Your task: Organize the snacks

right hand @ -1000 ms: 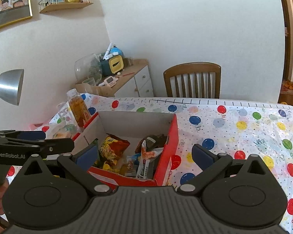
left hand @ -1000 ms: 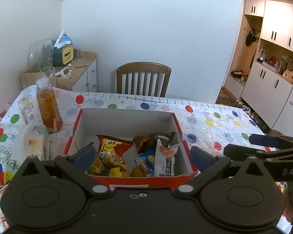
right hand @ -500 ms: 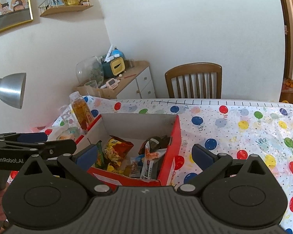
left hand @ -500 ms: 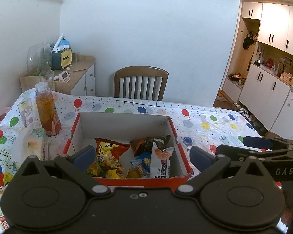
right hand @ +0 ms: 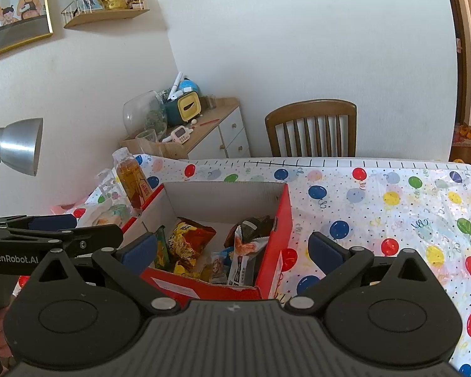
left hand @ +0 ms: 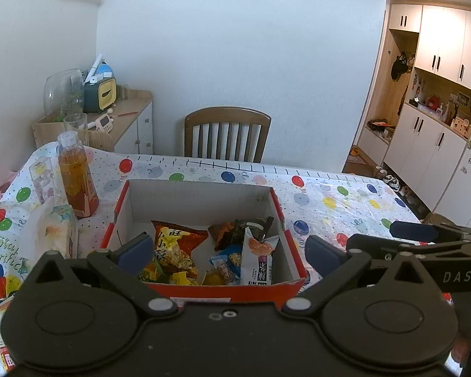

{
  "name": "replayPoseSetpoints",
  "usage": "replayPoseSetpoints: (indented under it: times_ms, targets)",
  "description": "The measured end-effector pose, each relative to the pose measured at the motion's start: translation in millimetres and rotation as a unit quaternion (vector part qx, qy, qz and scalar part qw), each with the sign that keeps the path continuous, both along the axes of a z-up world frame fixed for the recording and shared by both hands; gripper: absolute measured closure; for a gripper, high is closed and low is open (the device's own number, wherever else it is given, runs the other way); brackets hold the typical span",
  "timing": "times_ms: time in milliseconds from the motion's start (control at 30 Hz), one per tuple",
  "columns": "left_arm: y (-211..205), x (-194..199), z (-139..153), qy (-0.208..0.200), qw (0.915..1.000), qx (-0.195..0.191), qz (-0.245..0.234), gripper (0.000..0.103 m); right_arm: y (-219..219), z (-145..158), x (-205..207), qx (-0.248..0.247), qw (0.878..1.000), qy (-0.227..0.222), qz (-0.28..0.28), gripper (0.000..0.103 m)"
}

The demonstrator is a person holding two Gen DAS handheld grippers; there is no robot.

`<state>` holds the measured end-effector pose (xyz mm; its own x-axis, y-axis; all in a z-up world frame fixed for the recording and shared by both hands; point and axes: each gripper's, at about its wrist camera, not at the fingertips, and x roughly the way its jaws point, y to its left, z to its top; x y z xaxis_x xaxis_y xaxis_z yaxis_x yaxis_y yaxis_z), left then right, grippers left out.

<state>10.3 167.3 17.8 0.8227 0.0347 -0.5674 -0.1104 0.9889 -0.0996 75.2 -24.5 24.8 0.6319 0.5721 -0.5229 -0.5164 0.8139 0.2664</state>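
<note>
Both tools hang wide open and empty above the table's near edge: the left tool [left hand: 227, 249] over the box [left hand: 201, 193], the right tool [right hand: 232, 251] over its right wall. The snacks [left hand: 210, 256] lie inside, bottle [left hand: 77, 182] just left.

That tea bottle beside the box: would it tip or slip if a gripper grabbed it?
The tea bottle stands tall and narrow, so a high push would probably tip it. It looks nearly full, likely heavy. Its smooth plastic may slide between the pads.
</note>
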Motion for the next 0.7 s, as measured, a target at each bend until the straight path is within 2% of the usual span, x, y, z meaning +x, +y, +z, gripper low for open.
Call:
replayPoseSetpoints:
  times_ms: [700]
  targets:
    - [-4,-1,-10,0.026,0.9996,-0.001,0.007,0.001,-1,-13,-7,-0.007,1.000,0.025,0.000,0.000]
